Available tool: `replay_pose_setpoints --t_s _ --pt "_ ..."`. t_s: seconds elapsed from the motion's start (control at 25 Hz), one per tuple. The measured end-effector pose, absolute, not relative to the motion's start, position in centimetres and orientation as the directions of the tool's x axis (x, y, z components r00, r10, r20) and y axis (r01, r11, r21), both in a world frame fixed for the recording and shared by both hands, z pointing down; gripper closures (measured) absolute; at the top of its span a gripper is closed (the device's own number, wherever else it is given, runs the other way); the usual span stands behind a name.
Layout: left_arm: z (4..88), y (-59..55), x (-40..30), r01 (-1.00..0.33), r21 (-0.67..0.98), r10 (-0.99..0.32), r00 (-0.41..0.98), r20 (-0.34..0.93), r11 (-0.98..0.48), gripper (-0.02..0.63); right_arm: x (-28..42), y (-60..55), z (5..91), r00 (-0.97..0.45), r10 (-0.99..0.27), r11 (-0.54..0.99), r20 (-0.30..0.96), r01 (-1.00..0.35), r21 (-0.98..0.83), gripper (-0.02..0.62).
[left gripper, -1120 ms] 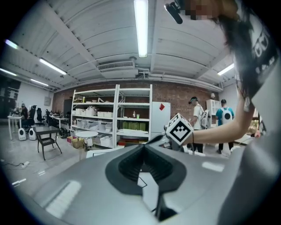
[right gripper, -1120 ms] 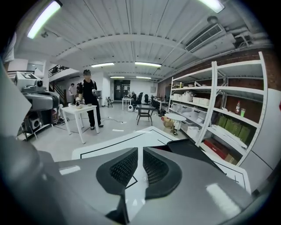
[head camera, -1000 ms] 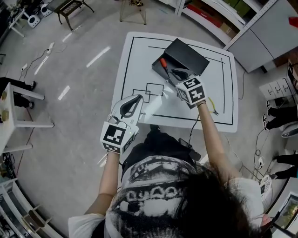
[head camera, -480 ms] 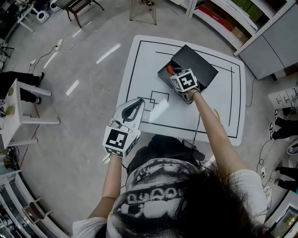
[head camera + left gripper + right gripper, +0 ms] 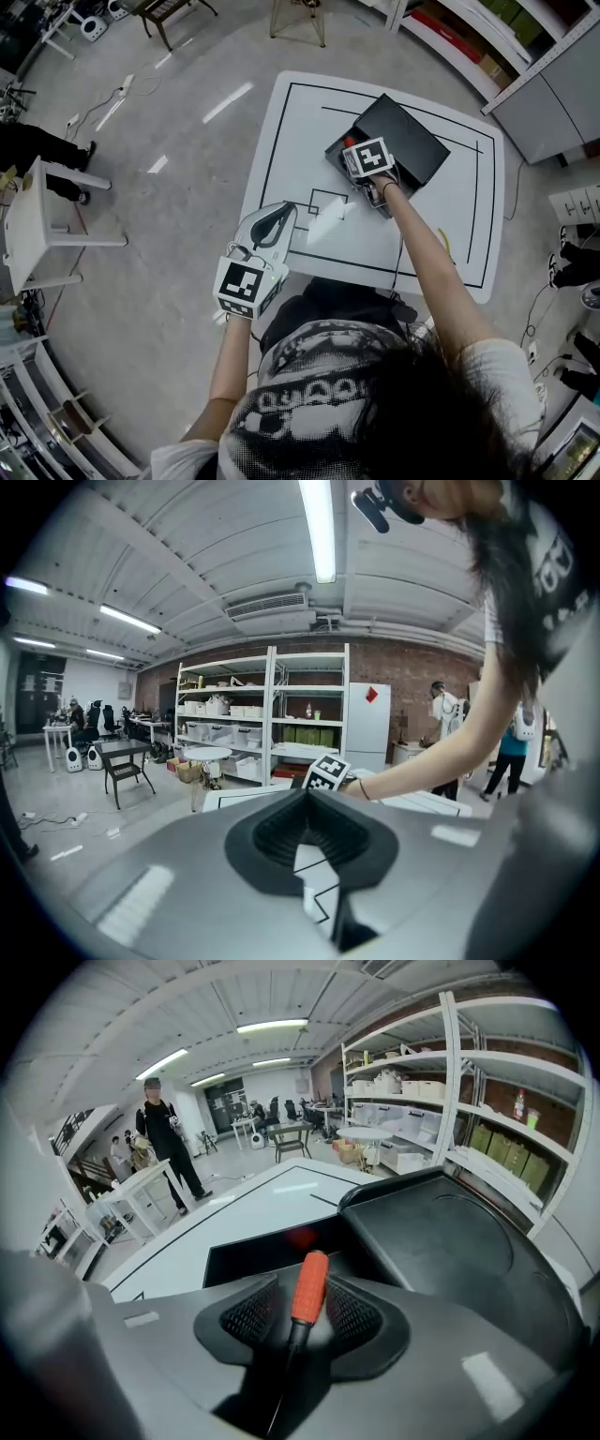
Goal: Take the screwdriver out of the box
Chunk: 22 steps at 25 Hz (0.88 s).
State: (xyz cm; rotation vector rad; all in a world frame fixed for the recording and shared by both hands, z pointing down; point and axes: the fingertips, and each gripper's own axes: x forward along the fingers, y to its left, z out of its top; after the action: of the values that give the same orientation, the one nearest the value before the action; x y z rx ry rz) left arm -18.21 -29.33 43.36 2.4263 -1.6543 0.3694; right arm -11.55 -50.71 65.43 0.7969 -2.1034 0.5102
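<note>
Right gripper points down into the open black box on the white table. Its jaws have just been opening and stand wide, pads clear of the screwdriver, whose orange handle lies between them inside the box. Left gripper hovers at the table's near edge, well apart from the box, jaws together on nothing.

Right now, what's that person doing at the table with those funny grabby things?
A person holds a tool in each hand at a white table. The right tool is down in the open black box. Its jaws have just opened wide, and the screwdriver has its orange handle between them, not squeezed. It isn't out of the box yet. The left tool hangs empty by the table's near corner.
</note>
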Motion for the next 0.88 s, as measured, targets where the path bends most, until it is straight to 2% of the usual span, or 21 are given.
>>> replay_pose_setpoints --t_s 0.28,0.44,0.64,0.88 --pt "43.4 -29.4 -19.0 -0.937 0.006 -0.892 0.333 0.306 -0.348 0.606 -11.2 -51.3 67.3 -0.334 -0.357 0.62 0.872 -0.783 -0.046 0.451" --pt "43.4 -28.9 -19.9 -0.947 0.012 -0.902 0.309 0.301 -0.32 0.606 -10.8 -52.0 67.5 -0.287 -0.38 0.582 0.879 -0.813 -0.014 0.484" --pt "43.3 -28.0 -20.8 -0.953 0.015 -0.909 0.292 0.297 -0.301 0.606 -10.9 -51.7 66.6 -0.34 -0.393 0.578 0.854 -0.814 -0.058 0.499" --pt "43.4 -26.7 -21.2 -0.954 0.018 -0.909 0.289 0.301 -0.298 0.606 -10.4 -50.6 63.2 -0.426 -0.445 0.65 0.788 -0.758 -0.044 0.497"
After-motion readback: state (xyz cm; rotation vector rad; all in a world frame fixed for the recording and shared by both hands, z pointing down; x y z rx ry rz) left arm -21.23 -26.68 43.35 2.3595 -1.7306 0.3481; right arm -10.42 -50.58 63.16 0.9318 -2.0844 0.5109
